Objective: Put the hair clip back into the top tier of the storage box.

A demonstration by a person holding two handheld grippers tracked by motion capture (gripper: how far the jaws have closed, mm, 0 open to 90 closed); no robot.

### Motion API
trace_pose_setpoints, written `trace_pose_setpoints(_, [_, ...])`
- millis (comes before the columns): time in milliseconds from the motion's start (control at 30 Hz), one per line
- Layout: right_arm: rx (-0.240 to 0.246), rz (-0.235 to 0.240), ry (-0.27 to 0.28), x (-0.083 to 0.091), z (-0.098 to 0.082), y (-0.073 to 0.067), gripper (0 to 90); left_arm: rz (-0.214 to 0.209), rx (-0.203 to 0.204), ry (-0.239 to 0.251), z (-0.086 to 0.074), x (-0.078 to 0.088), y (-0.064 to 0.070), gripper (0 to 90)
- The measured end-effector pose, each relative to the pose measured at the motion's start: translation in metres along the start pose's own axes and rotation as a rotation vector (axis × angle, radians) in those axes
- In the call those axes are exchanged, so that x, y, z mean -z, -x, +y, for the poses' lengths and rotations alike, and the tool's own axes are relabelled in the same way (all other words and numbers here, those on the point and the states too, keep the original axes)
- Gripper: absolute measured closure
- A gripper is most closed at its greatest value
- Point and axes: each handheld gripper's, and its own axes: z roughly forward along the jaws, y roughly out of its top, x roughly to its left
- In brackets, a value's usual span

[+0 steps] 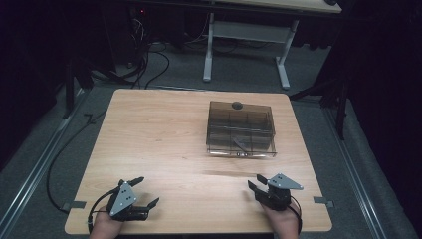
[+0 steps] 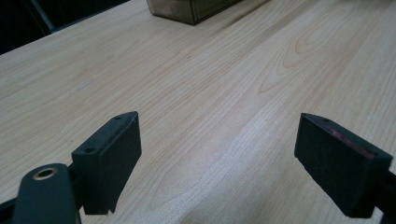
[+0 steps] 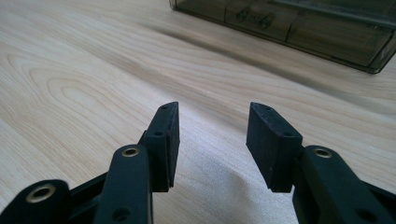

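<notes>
Smoky clear plastic box (image 1: pixel 241 128), lid shut and divided into compartments, sits right of centre on the wooden table (image 1: pixel 159 139) in the high view, well apart from the left gripper (image 1: pixel 148 191) and right gripper (image 1: pixel 256 181), each held low near the table's near edge, jaws apart and empty. From the left gripper view, wide-spread jaws hover over bare wood, a box corner (image 2: pixel 187 9) far ahead. From the right gripper view, jaws stand moderately apart, empty, angled toward the box (image 3: pixel 299 25).
</notes>
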Motion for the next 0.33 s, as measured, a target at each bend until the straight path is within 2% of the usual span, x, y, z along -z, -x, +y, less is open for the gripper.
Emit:
trace_pose_setpoints(133, [0.023, -0.002, -0.001, -0.0009, 0.0004, -0.0031, 54.4, 0.003, 0.007, 0.002, -0.0001, -0.0001, -0.0003, 15.2])
trace_pose_setpoints(333, [0.006, 0.002, 0.004, -0.0004, 0.0002, -0.0008, 53.9, 0.001, 0.007, 0.006, -0.0002, 0.0002, -0.0002, 15.2])
